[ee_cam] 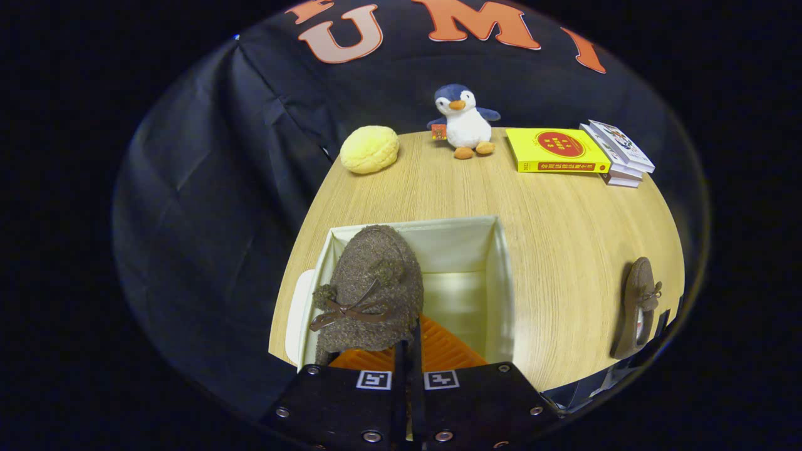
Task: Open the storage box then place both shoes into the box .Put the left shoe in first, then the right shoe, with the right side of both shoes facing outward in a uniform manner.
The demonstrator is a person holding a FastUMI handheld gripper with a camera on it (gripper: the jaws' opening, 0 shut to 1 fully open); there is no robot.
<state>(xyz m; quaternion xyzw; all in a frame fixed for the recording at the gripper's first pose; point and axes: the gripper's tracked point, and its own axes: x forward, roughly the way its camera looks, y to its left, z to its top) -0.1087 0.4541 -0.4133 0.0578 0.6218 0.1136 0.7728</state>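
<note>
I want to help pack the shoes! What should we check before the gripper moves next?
1. Storage box open: ok, its top is open; the lid seems to lie beside it.
2. First shoe over the box: ok, it hangs at the box's lid-side wall.
3. Gripper holding that shoe: ok, its fingers look closed on the shoe's rear edge.
4. Shoe resting on the box floor: cannot tell.
5. Room left for the second shoe: ok, the other half of the box is free.
6. Second shoe within sight: ok, it lies on the table near the edge.
</note>
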